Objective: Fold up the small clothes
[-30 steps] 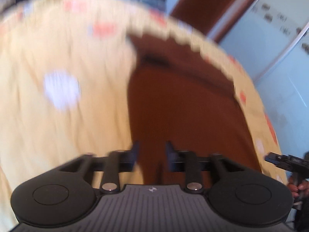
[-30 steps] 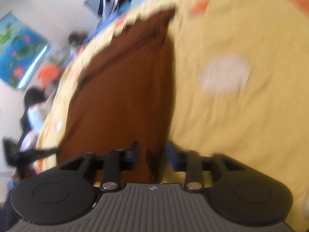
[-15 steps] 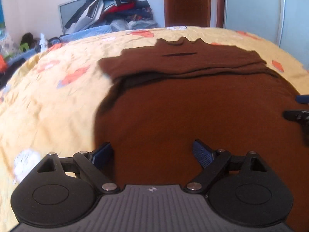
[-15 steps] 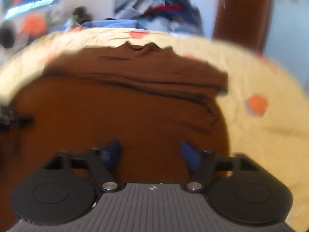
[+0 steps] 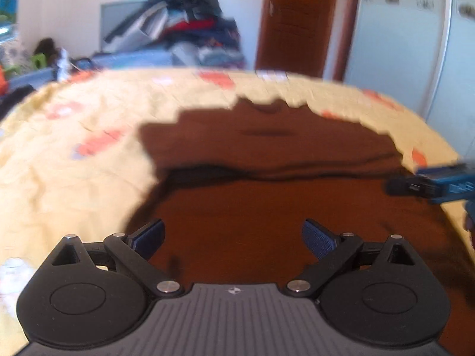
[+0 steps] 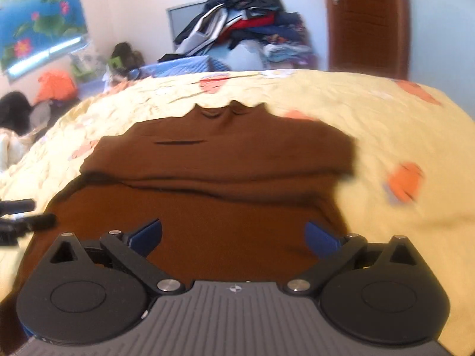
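Observation:
A brown top (image 5: 267, 207) lies flat on the yellow bed, its collar at the far end and its sleeves folded across the upper part (image 6: 222, 163). My left gripper (image 5: 233, 234) hovers over the near left of the garment, its jaws still opening, with no cloth pinched between the blue pads. My right gripper (image 6: 233, 234) hovers over the near right part, jaws also opening and empty. The right gripper's fingers (image 5: 430, 184) show at the right edge of the left wrist view. The left gripper's fingers (image 6: 23, 216) show at the left edge of the right wrist view.
The yellow bedsheet (image 5: 74, 178) with orange prints spreads out around the garment. A pile of clothes (image 6: 243, 29) is heaped beyond the bed's far edge. A brown door (image 5: 297, 20) and a pale wardrobe (image 5: 400, 44) stand behind.
Both grippers went from nearly shut beside the cloth's edges to wide open. Both views swung round from sideways to facing the collar.

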